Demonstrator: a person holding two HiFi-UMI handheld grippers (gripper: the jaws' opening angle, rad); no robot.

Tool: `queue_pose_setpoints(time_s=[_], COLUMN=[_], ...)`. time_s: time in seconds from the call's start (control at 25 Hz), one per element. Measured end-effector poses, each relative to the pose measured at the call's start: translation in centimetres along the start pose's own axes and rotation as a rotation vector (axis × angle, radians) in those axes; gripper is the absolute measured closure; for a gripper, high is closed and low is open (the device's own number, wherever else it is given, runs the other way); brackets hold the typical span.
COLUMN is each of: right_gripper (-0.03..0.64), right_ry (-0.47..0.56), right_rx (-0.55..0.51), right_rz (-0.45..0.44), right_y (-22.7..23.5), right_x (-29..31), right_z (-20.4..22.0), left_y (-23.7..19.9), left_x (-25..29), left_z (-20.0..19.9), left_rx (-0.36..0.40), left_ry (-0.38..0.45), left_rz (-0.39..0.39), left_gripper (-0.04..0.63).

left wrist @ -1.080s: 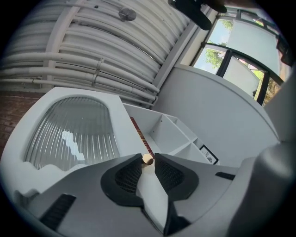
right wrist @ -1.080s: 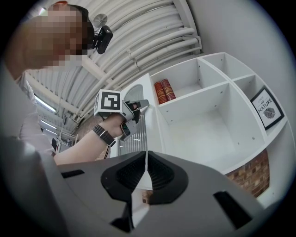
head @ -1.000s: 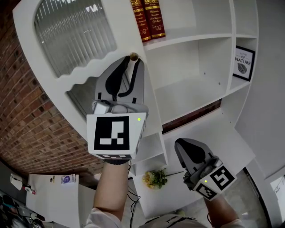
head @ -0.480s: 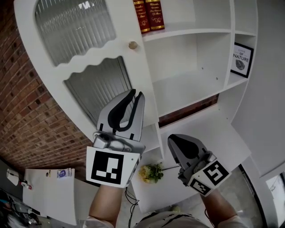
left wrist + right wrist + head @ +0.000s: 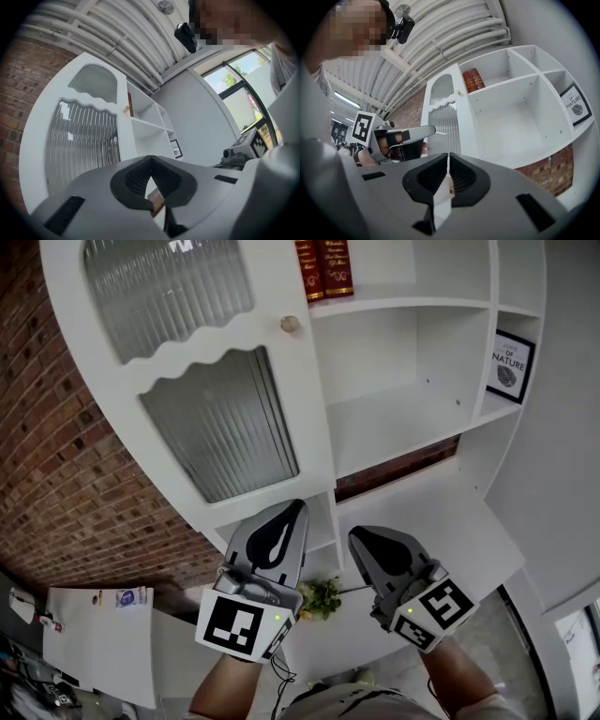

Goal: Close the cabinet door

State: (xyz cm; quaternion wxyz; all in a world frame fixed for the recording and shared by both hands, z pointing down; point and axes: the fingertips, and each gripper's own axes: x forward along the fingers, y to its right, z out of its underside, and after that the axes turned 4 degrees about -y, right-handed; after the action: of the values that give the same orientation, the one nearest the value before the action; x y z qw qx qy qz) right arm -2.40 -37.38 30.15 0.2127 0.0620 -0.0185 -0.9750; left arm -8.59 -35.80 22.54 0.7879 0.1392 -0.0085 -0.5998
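Observation:
The white cabinet door (image 5: 225, 418), with two ribbed glass panes and a small brass knob (image 5: 290, 323), lies against the cabinet front, beside the open shelves. My left gripper (image 5: 292, 509) hangs well below the knob, in front of the door's lower edge, shut and holding nothing. The right gripper (image 5: 361, 538) hovers just beside it, also shut and empty. From the left gripper view the door (image 5: 84, 136) and knob (image 5: 126, 109) stand beyond the closed left gripper (image 5: 150, 161). The right gripper view shows the door (image 5: 445, 112) past the closed right gripper (image 5: 448, 157).
Two red books (image 5: 324, 268) stand on the top shelf. A framed print (image 5: 512, 367) leans in a right-hand compartment. A small bunch of flowers (image 5: 322, 596) lies on the low ledge under the grippers. A brick wall (image 5: 66, 474) runs along the left, and a white table (image 5: 98, 634) stands below it.
The left gripper was open around the brass knob; it has since dropped away down the door, and its jaws have shut. The right gripper barely shifted.

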Motion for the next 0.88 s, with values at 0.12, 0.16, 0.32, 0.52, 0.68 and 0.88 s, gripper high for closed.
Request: queue_pose_setpoints(time_s=[0.12,0.16,0.32,0.52,0.68,0.88], right_gripper=[0.596,0.597,0.597,0.597,0.598,0.6], right_ry=[-0.017,-0.02,-0.027,-0.039,-0.061,-0.065], right_rx=[0.002,0.001,-0.005,-0.024,-0.045,-0.048], right_rz=[-0.005,-0.006,-0.007,-0.001,0.006,0.013], right_y=[-0.5,-0.7,-1.2,-1.6,-2.1,-2.2], right_x=[0.1,0.2,0.5,0.8,1.1,1.4], right_z=[0.8,1.0,1.6,2.1,2.8,3.1], left_y=[0.8,1.0,1.4,1.6,1.7,1.1], left_x=[-1.2,-1.6,-2.9,-4.0,-4.5,-4.8], left_z=[2.3,3.1,5.2,6.7,7.4,7.3], left_rx=[-0.058,-0.078,-0.138,-0.175,-0.193,-0.191], left_ry=[-0.034,-0.045,-0.071,-0.082,-0.088,-0.079], left_rz=[0.015,0.016,-0.001,-0.029,-0.033,-0.046], left_gripper=[0.584,0.584,0.584,0.584,0.584,0.584])
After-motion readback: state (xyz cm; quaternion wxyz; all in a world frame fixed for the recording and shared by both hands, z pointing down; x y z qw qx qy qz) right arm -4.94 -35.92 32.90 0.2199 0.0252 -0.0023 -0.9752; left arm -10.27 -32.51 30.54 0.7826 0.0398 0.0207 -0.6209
